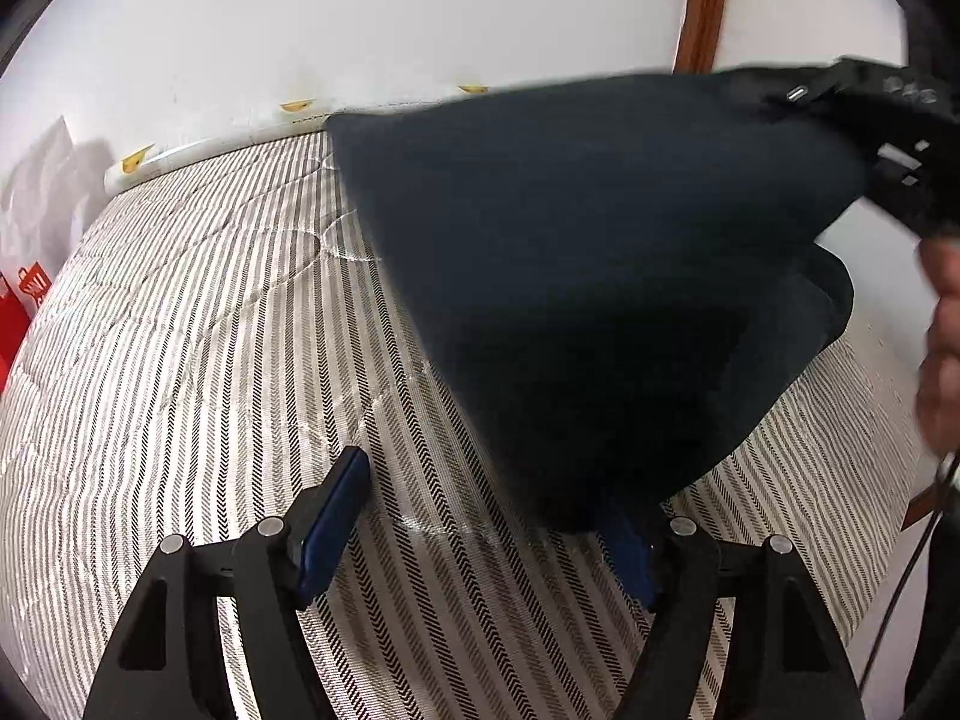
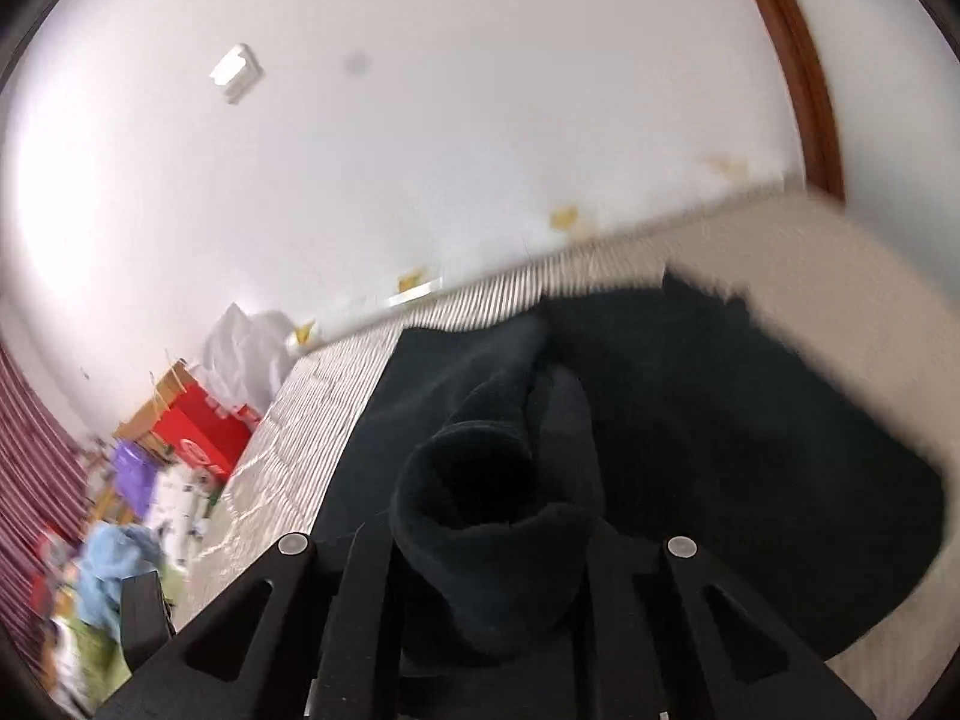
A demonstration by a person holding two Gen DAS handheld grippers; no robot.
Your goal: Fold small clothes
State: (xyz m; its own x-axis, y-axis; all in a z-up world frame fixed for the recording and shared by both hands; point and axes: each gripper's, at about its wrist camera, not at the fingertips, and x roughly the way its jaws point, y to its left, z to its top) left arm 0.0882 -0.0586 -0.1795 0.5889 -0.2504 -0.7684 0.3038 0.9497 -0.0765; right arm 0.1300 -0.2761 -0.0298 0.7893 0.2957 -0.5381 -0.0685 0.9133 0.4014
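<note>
Now the right gripper [image 2: 480,540] pinches the dark garment [image 1: 570,270], hanging lengthwise toward the spread left gripper [image 1: 480,516].

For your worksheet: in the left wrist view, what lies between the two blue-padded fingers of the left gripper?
Bare striped mattress cover fills the gap of the left gripper. The dark garment hangs over only its right-hand finger, as the left wrist view shows.

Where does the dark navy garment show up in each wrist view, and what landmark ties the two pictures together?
Left wrist view: the dark navy garment fills the centre and right, hanging from the right gripper at upper right down to the striped bed cover.
Right wrist view: the garment fills the lower centre and right, bunched between this gripper's fingers.
Shared landmark: the brown wooden frame on the white wall.
</note>
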